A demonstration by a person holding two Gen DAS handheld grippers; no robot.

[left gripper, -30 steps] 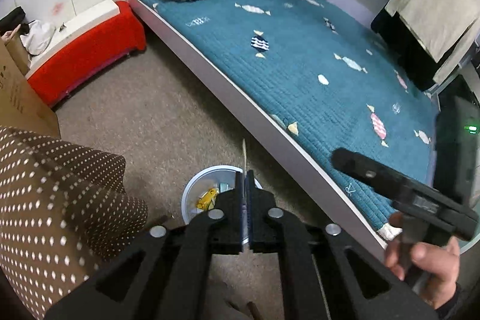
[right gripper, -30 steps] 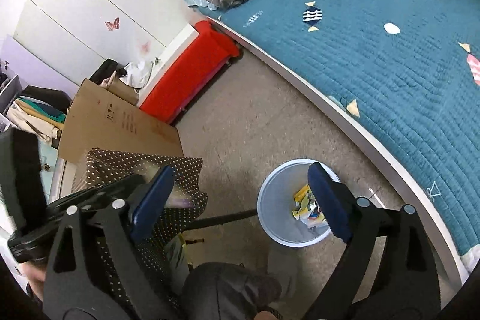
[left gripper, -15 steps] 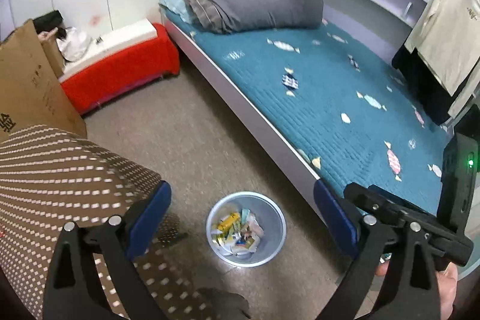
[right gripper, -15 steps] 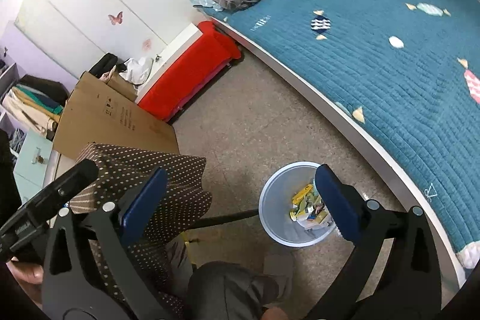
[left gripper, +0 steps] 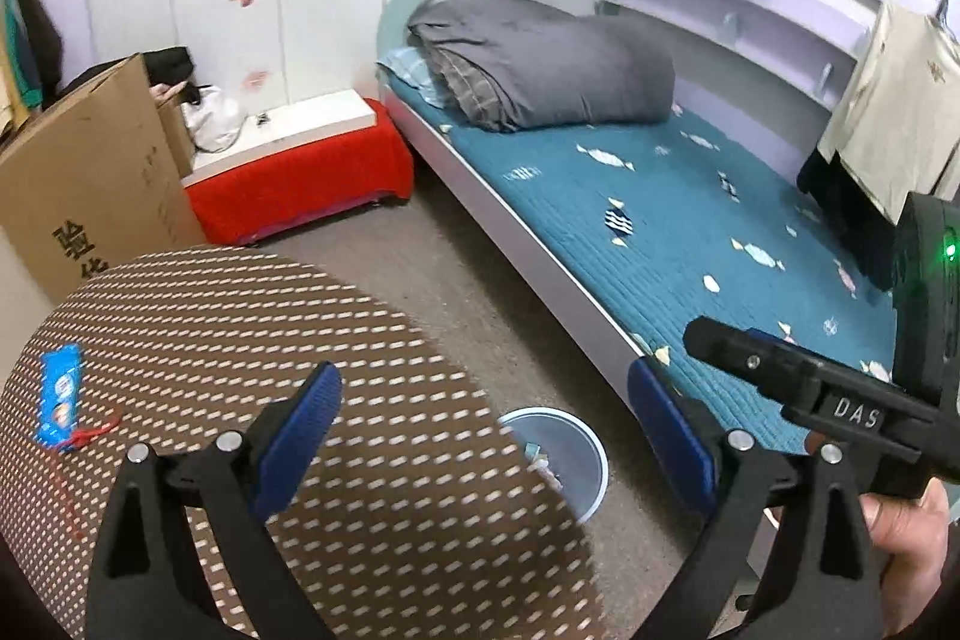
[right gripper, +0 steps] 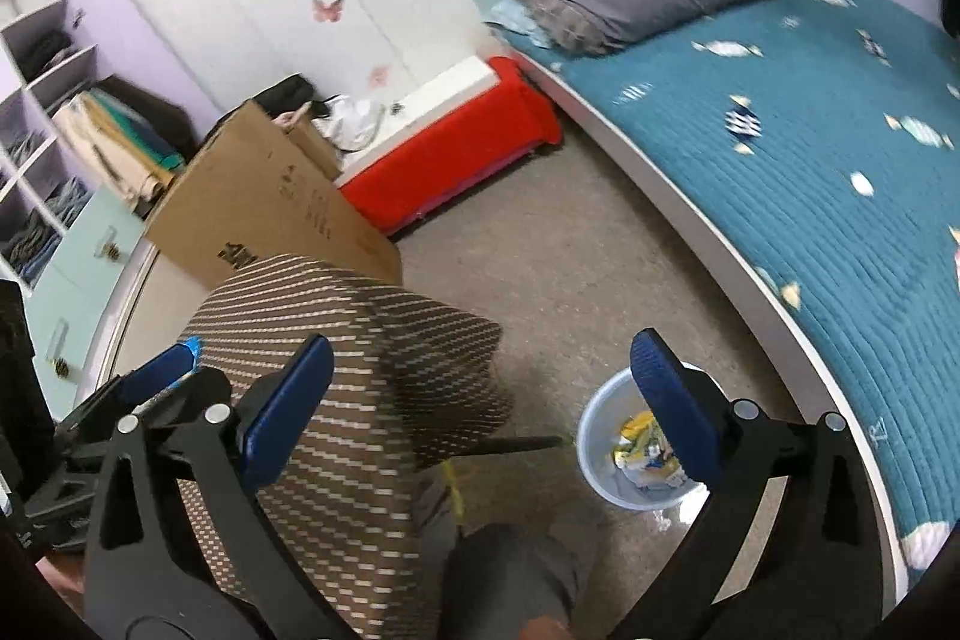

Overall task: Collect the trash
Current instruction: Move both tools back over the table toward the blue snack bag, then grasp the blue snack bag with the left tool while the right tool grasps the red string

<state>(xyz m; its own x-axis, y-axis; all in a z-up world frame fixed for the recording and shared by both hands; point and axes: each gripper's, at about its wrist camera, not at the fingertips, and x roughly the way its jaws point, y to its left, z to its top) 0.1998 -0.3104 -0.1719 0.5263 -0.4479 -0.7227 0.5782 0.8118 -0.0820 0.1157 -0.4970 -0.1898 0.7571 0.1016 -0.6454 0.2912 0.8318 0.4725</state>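
A pale blue trash bin (right gripper: 603, 403) stands on the floor beside the bed, with several crumpled wrappers (right gripper: 639, 451) inside. In the left wrist view the bin (left gripper: 570, 439) is half hidden behind the round dotted table (left gripper: 252, 316). A blue snack wrapper (left gripper: 59, 394) with a red string lies at the table's left edge. My left gripper (left gripper: 486, 436) hangs open above the table's edge with nothing between its pads. My right gripper (right gripper: 483, 409) is open too and empty, above the floor between table and bin. A hand (left gripper: 906, 532) holds the right gripper's black body (left gripper: 840, 403).
A bed with a teal cover (left gripper: 690, 232) and a grey duvet (left gripper: 552, 64) runs along the right. A red bench (left gripper: 300, 184) and a cardboard box (left gripper: 90, 172) stand by the far wall. Shelves (right gripper: 42, 112) are at the left. A knee (right gripper: 510, 568) is below.
The left gripper, shut on a thin strip over the bin a second ago, has opened wide. Both grippers have risen and drawn back, so the table top and blue wrapper now show.
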